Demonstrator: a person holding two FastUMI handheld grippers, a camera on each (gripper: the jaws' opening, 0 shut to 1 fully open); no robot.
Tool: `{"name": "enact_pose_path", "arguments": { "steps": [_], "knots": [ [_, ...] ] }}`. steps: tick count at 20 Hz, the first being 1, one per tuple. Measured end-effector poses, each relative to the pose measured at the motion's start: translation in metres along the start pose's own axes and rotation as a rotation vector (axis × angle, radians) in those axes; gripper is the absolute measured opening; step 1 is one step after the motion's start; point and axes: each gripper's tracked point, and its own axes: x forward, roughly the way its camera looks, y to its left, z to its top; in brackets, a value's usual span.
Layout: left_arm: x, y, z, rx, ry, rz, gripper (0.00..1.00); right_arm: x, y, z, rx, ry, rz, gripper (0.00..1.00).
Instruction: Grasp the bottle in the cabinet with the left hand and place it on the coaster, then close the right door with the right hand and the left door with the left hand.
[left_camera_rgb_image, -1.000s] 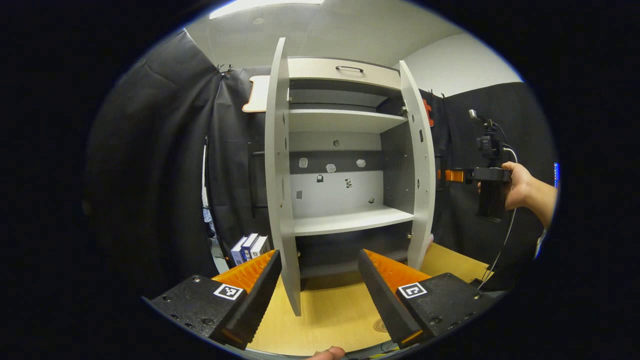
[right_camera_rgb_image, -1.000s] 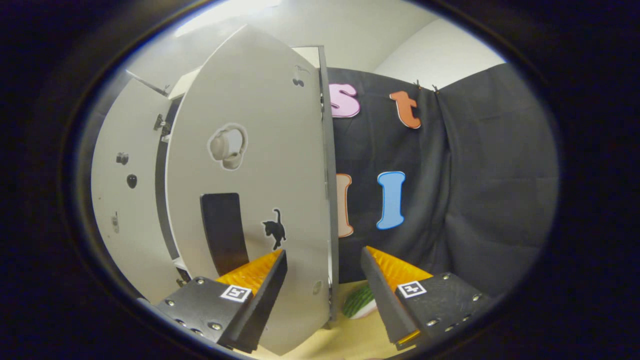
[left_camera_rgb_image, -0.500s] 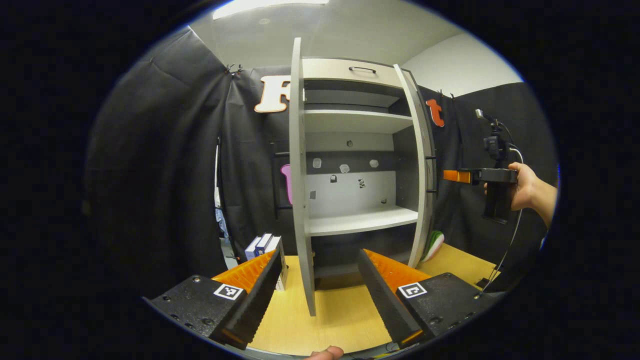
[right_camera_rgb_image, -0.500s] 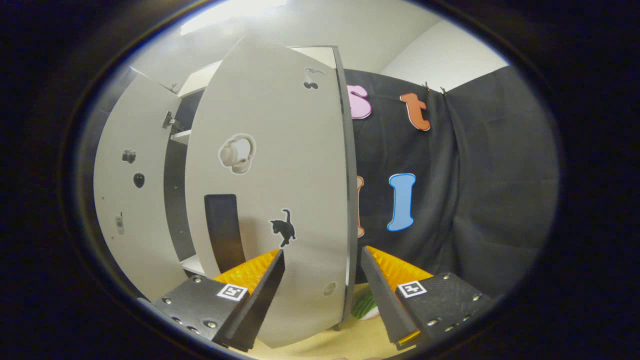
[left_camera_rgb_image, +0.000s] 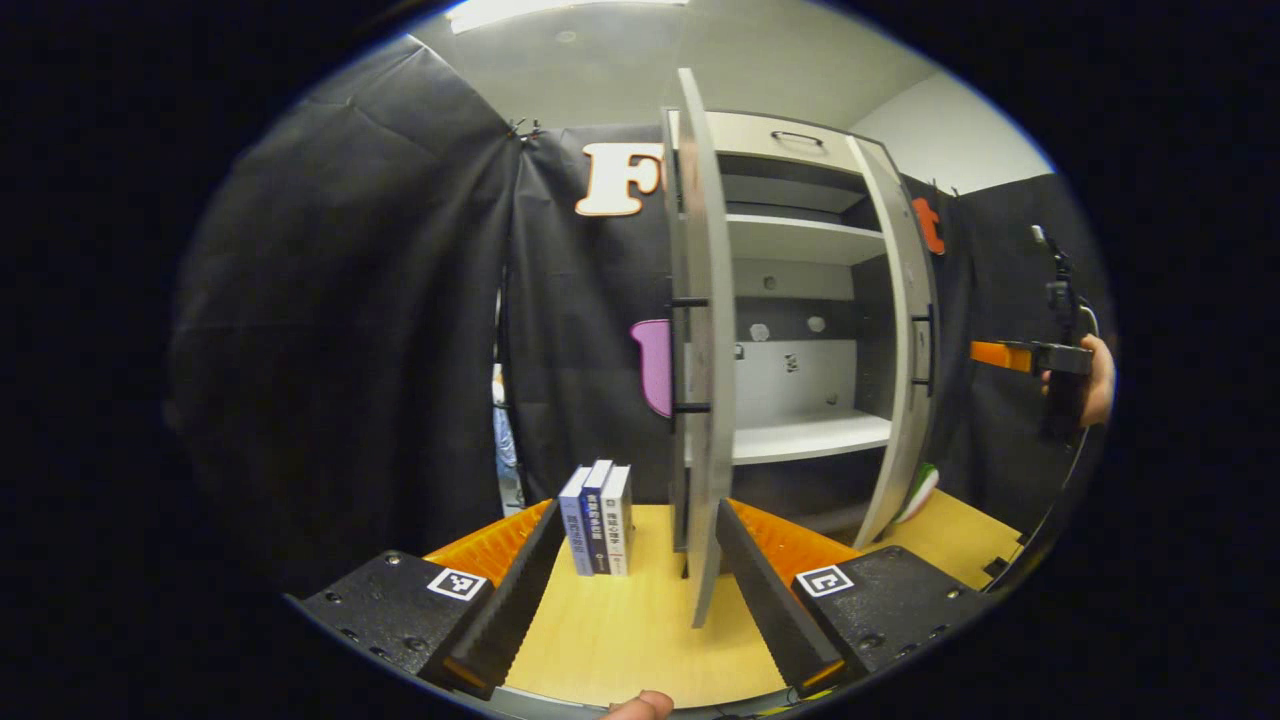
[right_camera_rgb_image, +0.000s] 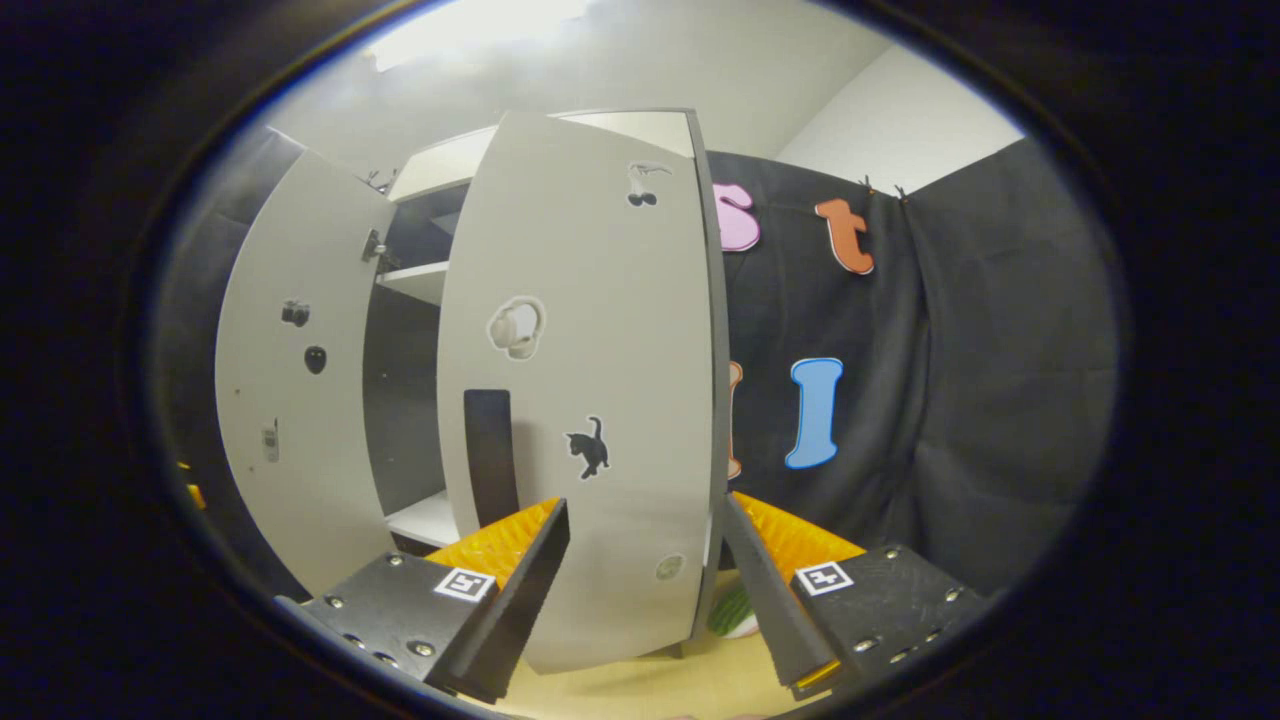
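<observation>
Pale grey board is what I see most of: the cabinet (left_camera_rgb_image: 800, 300) stands on the wooden tabletop (left_camera_rgb_image: 620, 630) with its left door (left_camera_rgb_image: 700, 350) edge-on between my left claw's (left_camera_rgb_image: 632, 590) spread, empty fingers, and three books (left_camera_rgb_image: 597, 520) upright just beside it. My right claw (right_camera_rgb_image: 645, 590) is likewise released and holds nothing, its fingers framing the outer edge of the right door (right_camera_rgb_image: 590, 400), which stands partly ajar with stickers on its face. I cannot make out the bottle or the coaster; the cabinet shelves (left_camera_rgb_image: 810, 435) look bare.
</observation>
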Motion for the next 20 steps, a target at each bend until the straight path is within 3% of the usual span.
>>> {"name": "enact_pose_path", "arguments": {
  "steps": [6,9,13,20],
  "knots": [
    [0.024,0.05,0.02,-0.024,0.011,0.056,0.97,-0.036,0.019,-0.005,-0.057,-0.005,0.091,0.93],
    [0.046,0.079,0.038,0.02,-0.007,0.117,0.97,-0.054,0.023,-0.002,0.0,0.014,0.104,0.94],
    [0.064,0.084,0.064,-0.032,-0.041,0.119,0.98,-0.073,0.024,0.004,0.006,0.01,0.117,0.91],
    [0.118,0.074,0.097,-0.028,-0.062,0.129,0.93,-0.099,0.015,0.004,0.058,0.043,0.1,0.94]
  ]
}}
